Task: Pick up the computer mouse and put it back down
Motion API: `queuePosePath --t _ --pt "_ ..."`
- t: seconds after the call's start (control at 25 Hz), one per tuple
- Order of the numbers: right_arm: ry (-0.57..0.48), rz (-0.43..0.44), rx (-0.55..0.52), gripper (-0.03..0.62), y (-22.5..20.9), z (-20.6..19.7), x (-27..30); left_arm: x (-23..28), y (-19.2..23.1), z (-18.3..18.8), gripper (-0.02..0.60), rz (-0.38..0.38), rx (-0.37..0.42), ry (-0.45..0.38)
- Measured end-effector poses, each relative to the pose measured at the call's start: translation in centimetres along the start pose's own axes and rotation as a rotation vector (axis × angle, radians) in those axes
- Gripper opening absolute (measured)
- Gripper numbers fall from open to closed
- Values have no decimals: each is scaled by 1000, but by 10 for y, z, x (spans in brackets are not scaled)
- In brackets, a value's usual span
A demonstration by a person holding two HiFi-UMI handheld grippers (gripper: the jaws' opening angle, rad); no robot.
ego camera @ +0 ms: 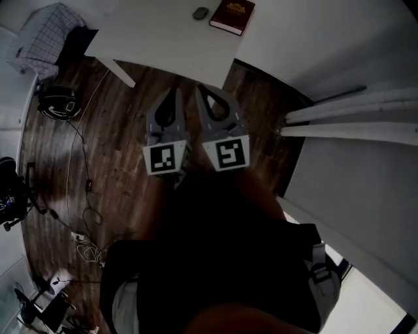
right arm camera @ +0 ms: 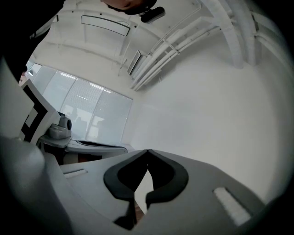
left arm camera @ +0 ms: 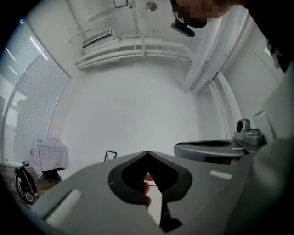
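A small dark computer mouse (ego camera: pixel 200 12) lies on the white table (ego camera: pixel 157 39) at the top of the head view, just left of a dark red book (ego camera: pixel 232 15). My left gripper (ego camera: pixel 172 91) and right gripper (ego camera: pixel 204 89) are held side by side over the wooden floor, short of the table's near edge, both pointing level toward it. Both are shut with nothing between the jaws. In the left gripper view the shut left gripper (left arm camera: pixel 147 153) faces a white wall. Ahead of the shut right gripper (right arm camera: pixel 147 151) in its own view is a white wall too.
Dark wooden floor (ego camera: pixel 130 143) lies under the grippers, with cables (ego camera: pixel 85 189) and headphones (ego camera: pixel 59 104) at the left. A checked cloth (ego camera: pixel 46 39) lies at the top left. White pipes (ego camera: pixel 353 121) run along the wall at the right. A small framed picture (left arm camera: pixel 110 155) leans low against the far wall.
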State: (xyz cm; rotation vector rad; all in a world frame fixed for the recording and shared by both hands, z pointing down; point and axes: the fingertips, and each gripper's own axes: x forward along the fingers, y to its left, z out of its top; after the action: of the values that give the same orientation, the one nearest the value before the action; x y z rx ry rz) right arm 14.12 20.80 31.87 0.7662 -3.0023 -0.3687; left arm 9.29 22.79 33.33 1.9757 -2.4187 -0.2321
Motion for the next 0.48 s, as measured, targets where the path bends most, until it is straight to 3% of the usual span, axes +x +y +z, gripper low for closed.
queuePosePath --t 0.48 --pt "70 -23 17 14 -40 -44 85 85 41 -31 2 -17 -8 47"
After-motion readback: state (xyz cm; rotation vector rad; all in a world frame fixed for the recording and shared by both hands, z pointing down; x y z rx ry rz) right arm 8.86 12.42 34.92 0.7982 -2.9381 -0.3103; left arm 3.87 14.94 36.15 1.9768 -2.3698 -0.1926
